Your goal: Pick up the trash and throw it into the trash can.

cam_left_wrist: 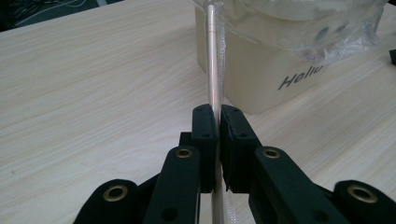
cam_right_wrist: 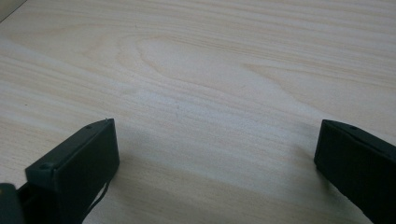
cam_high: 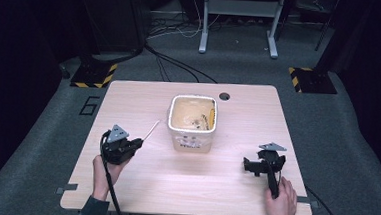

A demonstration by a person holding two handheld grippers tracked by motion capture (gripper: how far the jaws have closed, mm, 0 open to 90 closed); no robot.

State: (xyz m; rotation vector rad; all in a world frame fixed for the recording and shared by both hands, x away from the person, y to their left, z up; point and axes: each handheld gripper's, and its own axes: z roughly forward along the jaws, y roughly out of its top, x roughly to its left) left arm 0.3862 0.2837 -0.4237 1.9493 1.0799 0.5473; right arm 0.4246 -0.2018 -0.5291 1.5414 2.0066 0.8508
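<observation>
Your left hand-held gripper point(cam_left_wrist: 218, 122) was clamped on a thin straw point(cam_left_wrist: 214, 60), just left of the cream bucket point(cam_high: 191, 122) at mid-desk. Your right hand-held gripper point(cam_right_wrist: 215, 158) sat at the near right of the desk point(cam_high: 129, 98), its jaws wide apart on nothing.

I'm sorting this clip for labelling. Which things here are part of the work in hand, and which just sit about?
In the work:
- left gripper, jaws shut on the straw
- lined bin, which the straw points toward

Sitting about:
- right gripper, jaws open over bare table
- cable hole
- hazard-striped stand bases on the floor
</observation>
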